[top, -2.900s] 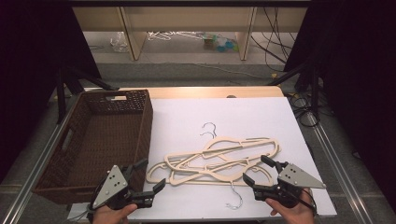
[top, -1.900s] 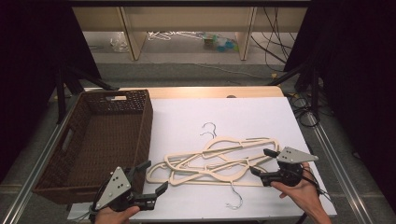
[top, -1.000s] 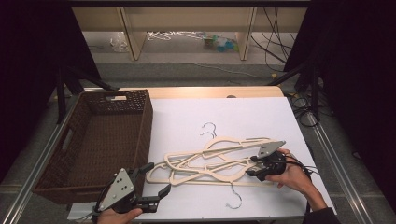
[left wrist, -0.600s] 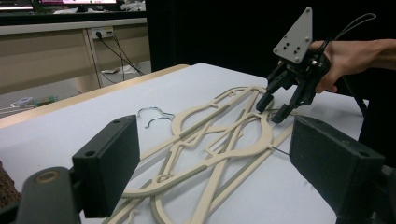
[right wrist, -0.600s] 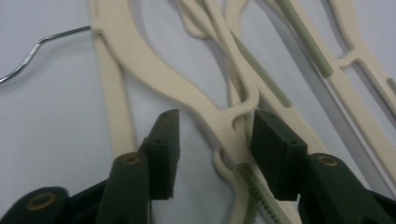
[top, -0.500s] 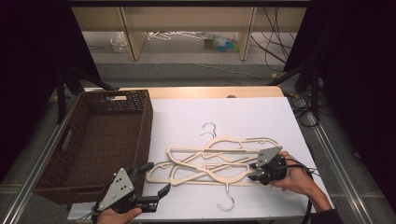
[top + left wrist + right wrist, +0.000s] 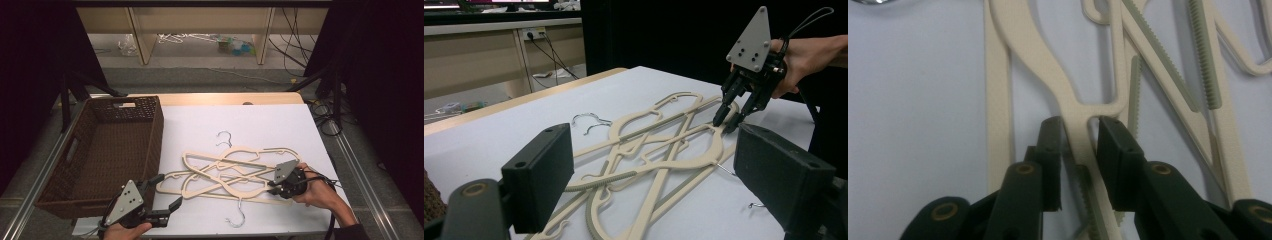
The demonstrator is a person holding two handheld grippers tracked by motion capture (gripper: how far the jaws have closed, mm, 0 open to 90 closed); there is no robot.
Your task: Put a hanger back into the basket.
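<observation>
Where the cream hangers (image 7: 230, 172) lie tangled in a flat pile on the white table cover (image 7: 260, 125), near the front and right of centre, the right gripper (image 7: 274, 186) comes at the pile's right end. Its jaws have just been closing and now straddle one thin arm of a hanger (image 7: 1079, 135); in the right gripper view slight gaps show beside the arm, so the pads are not clearly pressing on it. The right hand (image 7: 317, 190) lies low on the table, wrist coming in from the near right corner, gripper pointing left and tilted down. The left gripper (image 7: 165, 197) hovers at the near edge, left of the pile, jaws spread wide with nothing between them, aimed toward the hangers. Two metal hooks (image 7: 225, 139) jut from the pile, one far, one near. A brown wicker basket (image 7: 75, 150) stands at the left, just beside the pile's left end. Other hangers cross over and under the straddled arm.
</observation>
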